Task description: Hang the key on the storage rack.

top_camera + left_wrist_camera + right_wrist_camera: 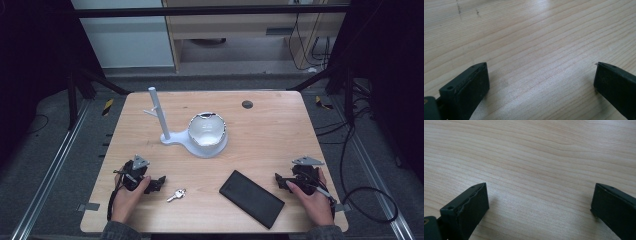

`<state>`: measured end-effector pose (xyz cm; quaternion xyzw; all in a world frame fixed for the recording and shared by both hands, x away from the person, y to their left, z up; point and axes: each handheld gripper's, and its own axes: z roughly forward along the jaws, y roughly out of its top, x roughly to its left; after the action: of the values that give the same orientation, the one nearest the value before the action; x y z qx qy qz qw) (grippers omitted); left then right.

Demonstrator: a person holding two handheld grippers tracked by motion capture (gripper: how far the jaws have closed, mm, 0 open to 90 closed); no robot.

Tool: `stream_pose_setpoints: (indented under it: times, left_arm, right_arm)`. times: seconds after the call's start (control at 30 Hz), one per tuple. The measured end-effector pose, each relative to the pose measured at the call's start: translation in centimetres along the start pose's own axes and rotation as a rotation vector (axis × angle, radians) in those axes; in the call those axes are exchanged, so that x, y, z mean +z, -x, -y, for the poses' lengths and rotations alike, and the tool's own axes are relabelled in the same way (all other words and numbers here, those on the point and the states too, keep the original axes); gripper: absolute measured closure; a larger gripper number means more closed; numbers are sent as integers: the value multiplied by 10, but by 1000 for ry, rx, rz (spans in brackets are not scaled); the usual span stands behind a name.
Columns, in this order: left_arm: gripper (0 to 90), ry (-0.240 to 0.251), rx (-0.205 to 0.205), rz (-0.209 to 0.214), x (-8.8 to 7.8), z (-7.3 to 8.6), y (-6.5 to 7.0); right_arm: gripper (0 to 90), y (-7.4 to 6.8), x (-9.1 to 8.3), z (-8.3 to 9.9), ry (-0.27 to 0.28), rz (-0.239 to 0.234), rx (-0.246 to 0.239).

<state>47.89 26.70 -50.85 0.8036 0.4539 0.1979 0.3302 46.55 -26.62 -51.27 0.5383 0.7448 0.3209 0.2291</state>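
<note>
We take the small metal key (176, 195) as our thing: it lies flat near the desk's (270, 130) front edge, just beside our left tool (156, 183), whose black jaws stand wide apart over bare pale wood grain. A flat black rectangular case (251, 198) lies beyond it, between the tools. Our right tool (279, 180) rests near the front right corner, jaws likewise spread and empty. Toward the middle stands a white hook stand (161, 117) with a glossy bowl (207, 131) on its base, likely where keys belong.
</note>
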Motion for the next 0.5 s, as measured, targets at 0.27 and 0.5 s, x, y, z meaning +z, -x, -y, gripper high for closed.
stream_pose_setpoints:
  times: [0.27, 0.5]
  left_arm:
    - [74, 0, 5, 24, -15, -1, 4]
    - [54, -23, 65, 33, -40, -15, 25]
  right_arm:
    - [14, -1, -1, 1, 1, -1, -2]
    - [15, -1, -2, 2, 0, 2, -1]
